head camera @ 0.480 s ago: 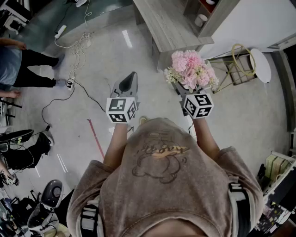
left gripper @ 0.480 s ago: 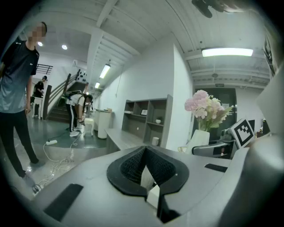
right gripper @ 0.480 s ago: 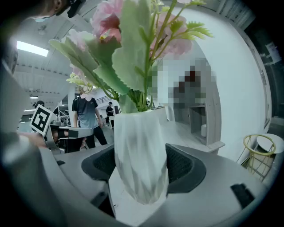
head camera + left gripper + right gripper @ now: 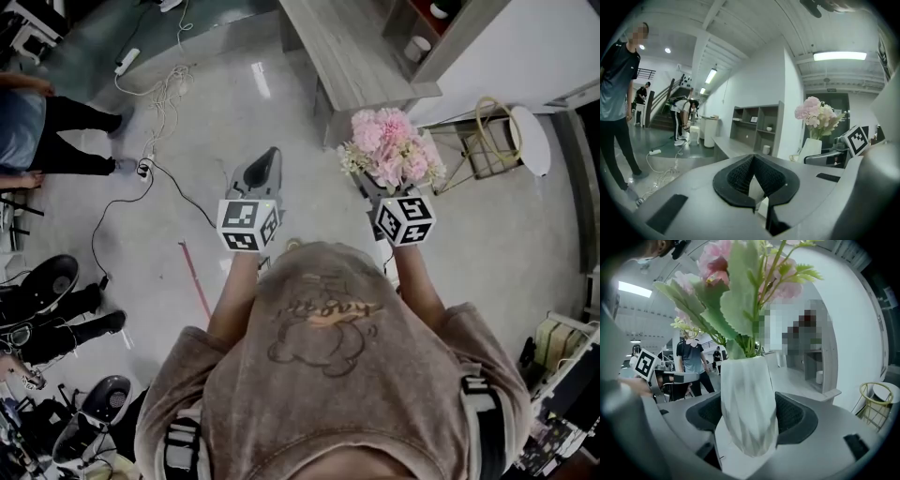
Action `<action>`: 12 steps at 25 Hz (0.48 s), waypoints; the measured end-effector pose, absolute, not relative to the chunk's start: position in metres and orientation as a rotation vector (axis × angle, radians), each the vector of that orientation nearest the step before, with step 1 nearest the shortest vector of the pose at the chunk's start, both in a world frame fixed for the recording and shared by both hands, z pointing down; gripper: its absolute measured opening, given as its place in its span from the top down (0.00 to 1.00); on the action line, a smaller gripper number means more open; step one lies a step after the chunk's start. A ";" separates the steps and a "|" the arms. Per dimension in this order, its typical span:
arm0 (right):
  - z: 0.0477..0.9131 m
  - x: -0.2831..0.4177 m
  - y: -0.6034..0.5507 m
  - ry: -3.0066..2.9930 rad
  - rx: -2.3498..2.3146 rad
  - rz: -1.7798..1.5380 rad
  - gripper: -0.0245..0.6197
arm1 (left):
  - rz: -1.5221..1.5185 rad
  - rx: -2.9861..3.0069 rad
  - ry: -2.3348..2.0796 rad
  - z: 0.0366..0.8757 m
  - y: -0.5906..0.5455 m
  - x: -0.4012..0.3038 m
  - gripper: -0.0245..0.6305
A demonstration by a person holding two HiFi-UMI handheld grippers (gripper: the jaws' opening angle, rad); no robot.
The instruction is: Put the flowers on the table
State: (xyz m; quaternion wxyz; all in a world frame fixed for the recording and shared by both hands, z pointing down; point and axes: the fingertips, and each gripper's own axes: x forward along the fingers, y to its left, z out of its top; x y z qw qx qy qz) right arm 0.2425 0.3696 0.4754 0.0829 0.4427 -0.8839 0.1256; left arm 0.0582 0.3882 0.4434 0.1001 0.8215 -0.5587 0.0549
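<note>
A white faceted vase of pink flowers stands upright between the pads of my right gripper, which is shut on it. In the right gripper view the blooms fill the top of the picture. The grey wooden table lies ahead, beyond the flowers. My left gripper is held level to the left of the vase, shut with nothing in it. From the left gripper view, its pads meet in a point, and the flowers and table show beyond.
A shelf unit with a cup adjoins the table. A gold wire stand and a white round stool stand to the right. Cables trail over the floor at left, near a bystander.
The table and shelf have slid slightly nearer and to the right in the head view. Both grippers keep their pose. Legs at the lower left have shifted.
</note>
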 end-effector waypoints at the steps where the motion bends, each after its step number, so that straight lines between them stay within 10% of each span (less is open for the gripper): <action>1: 0.476 0.240 0.370 -2.642 1.326 0.378 0.45 | 0.167 2.434 -1.649 0.444 0.388 0.055 0.94; 12: 0.481 0.207 0.366 -2.644 1.357 0.392 0.45 | 0.192 2.457 -1.632 0.449 0.385 0.015 0.94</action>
